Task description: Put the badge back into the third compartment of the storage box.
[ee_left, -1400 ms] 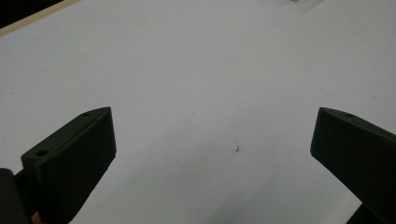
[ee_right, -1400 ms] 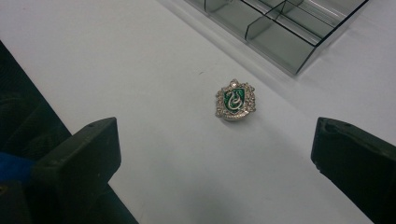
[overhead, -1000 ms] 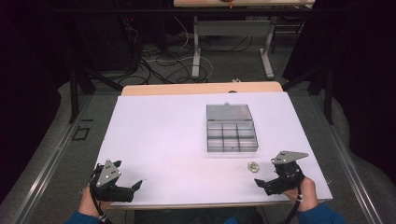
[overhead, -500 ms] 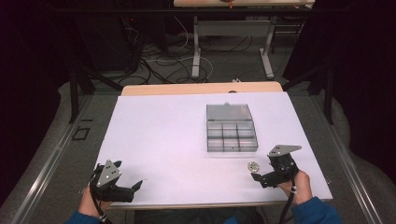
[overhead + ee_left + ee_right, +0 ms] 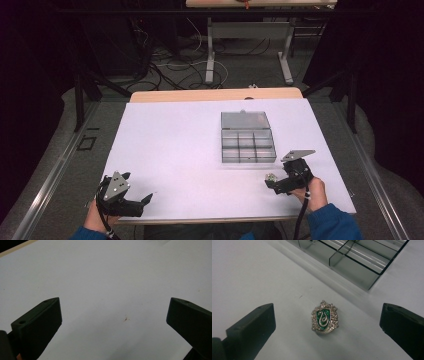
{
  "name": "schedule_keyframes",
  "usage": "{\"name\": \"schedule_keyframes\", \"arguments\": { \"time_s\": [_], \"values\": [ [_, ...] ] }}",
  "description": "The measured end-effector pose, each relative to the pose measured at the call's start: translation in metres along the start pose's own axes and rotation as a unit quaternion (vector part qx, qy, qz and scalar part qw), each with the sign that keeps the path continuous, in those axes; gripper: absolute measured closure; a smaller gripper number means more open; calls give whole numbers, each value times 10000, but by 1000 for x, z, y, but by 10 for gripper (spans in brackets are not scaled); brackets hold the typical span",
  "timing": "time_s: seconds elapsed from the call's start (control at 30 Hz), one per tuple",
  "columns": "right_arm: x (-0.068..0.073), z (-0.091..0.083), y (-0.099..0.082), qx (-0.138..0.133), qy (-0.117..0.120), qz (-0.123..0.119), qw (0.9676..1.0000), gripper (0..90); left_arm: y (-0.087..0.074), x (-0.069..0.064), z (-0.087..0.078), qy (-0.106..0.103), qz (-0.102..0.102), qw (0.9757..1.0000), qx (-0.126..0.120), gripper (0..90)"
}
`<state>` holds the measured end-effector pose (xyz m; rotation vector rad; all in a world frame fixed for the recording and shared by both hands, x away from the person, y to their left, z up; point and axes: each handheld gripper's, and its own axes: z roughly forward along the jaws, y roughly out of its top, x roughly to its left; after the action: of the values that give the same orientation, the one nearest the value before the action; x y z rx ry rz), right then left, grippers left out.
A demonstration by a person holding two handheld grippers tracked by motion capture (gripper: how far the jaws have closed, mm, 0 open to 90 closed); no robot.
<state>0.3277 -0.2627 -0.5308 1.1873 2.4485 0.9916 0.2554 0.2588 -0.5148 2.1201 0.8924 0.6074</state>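
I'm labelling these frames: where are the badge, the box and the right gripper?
badge (image 5: 324, 317), right gripper view, on its green shield.
box (image 5: 247, 121), high view, on its open lid.
right gripper (image 5: 270, 184), high view, midway between its fingertips.

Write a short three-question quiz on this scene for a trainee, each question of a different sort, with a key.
1. True or false: the right gripper has already closed on the crest pin.
2. Multiple choice: where does the pin lie? A) inside a compartment of the clear organizer box; B) on the white table, just in front of the box; C) between the jaws of the left gripper.
3. Fill in: the enamel in the middle of the pin is ____.

Key
1. False: the jaws stand wide apart, one on each side of the pin, not touching it.
2. B.
3. Green, with a silver snake on it.
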Motion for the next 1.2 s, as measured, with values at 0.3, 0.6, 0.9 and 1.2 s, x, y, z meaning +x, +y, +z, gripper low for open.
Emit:
{"name": "schedule_keyframes", "arguments": {
  "time_s": [0.3, 0.6, 0.9, 1.2],
  "values": [
    [-3, 7, 2, 137, 3, 124, 9998, 95, 0, 0, 0, -13, 1, 10000, 20, 2],
    [-3, 13, 1, 408, -14, 116, 9991, 340, 0, 0, 0, -41, 13, 10000, 28, 3],
    [-2, 16, 0, 578, -22, 243, 9980, 500, 0, 0, 0, -57, 12, 10000, 33, 3],
    [1, 18, 0, 634, -43, 284, 9976, 582, 0, 0, 0, -38, 15, 10000, 31, 3]
  ]
}}
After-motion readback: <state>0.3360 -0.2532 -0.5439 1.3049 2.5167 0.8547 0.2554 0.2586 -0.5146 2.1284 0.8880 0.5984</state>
